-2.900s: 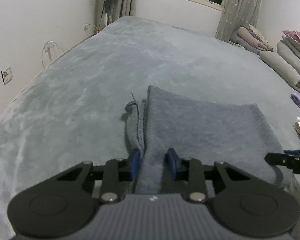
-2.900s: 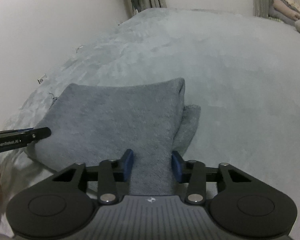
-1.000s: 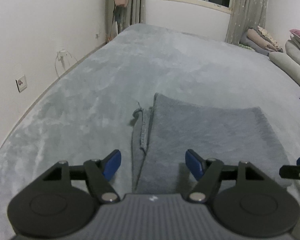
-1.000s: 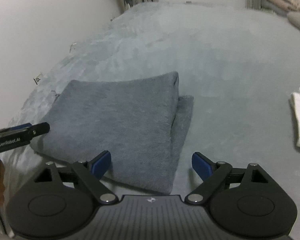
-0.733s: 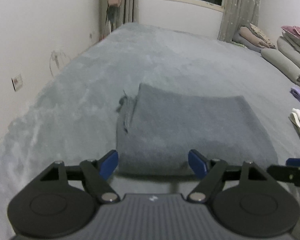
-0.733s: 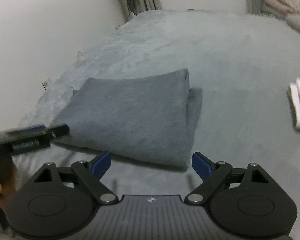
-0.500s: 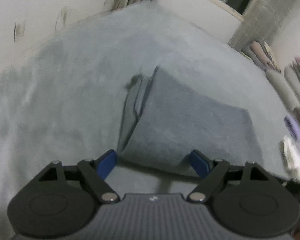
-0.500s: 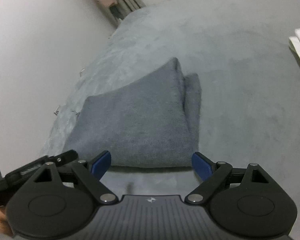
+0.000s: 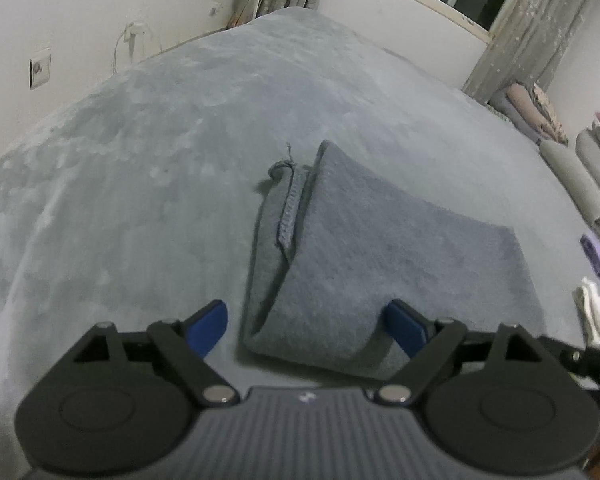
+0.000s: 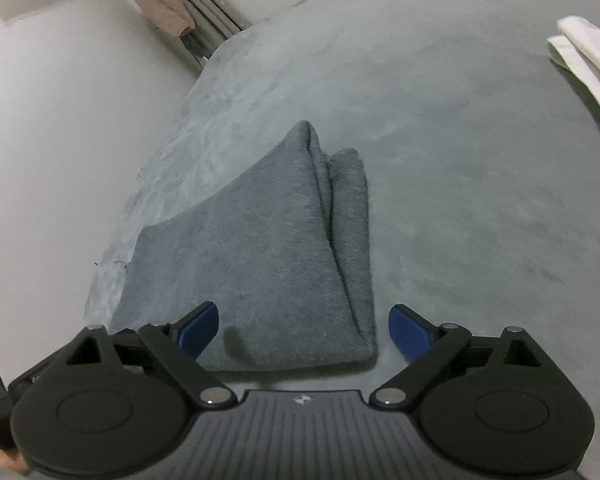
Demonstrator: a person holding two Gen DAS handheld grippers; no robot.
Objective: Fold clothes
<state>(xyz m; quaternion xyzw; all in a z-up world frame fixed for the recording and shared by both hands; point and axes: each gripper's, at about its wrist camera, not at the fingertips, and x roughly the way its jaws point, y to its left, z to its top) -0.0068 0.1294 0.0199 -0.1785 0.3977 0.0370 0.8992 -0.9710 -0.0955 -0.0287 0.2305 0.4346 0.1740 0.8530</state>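
Both my left gripper (image 9: pixel 306 326) and right gripper (image 10: pixel 304 330) gape empty; the soft, limp grey garment (image 9: pixel 380 256) wants pinching at its near corners.

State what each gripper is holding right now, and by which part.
Nothing is held. The left gripper and the right gripper both stand open at the near edge of the folded grey garment, the left's jaws having just been opening, pads not pressing it.

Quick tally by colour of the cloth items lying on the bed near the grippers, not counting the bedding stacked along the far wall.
Grey: 1, the folded grey garment, between both open grippers' fingers, pads not pressing it
White: 1, the folded white cloth
Purple: 1, the small purple item
Total: 3
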